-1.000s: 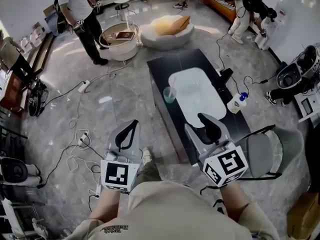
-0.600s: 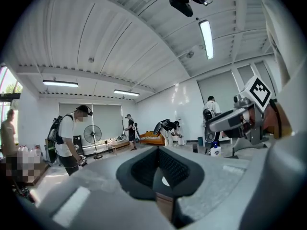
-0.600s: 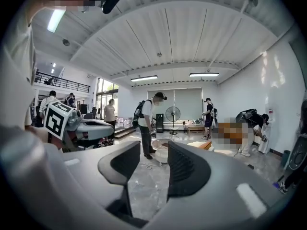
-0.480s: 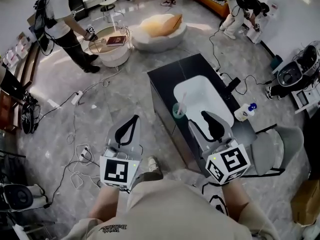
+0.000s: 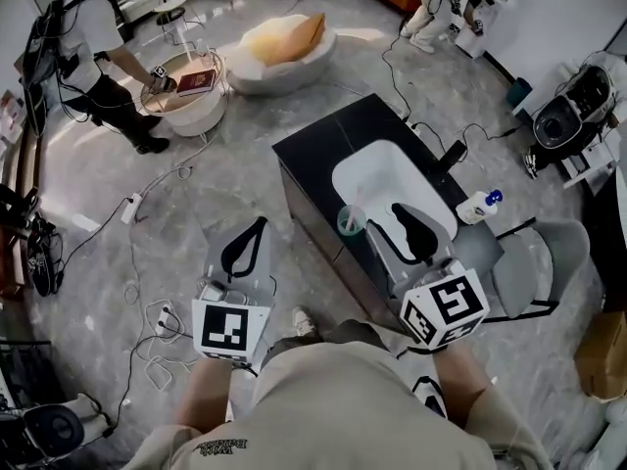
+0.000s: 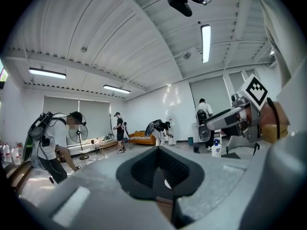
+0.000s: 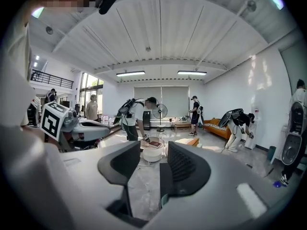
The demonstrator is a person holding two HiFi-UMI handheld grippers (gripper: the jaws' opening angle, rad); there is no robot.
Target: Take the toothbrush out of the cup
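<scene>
The right gripper (image 5: 385, 219) hangs just beside the cup (image 5: 351, 222), its jaws apart. The toothbrush (image 5: 359, 202) stands in the cup. The left gripper (image 5: 259, 225), jaws pressed together, is well apart from the cup.

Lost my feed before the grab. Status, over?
Left gripper shut, empty, off to the side. Right gripper open, empty, close to the cup. Toothbrush in cup, untouched. Nothing seen between right gripper and cup.

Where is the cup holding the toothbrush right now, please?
In the head view, the cup stands near the left edge of the dark table, by the white mat, just left of the right tool.
</scene>
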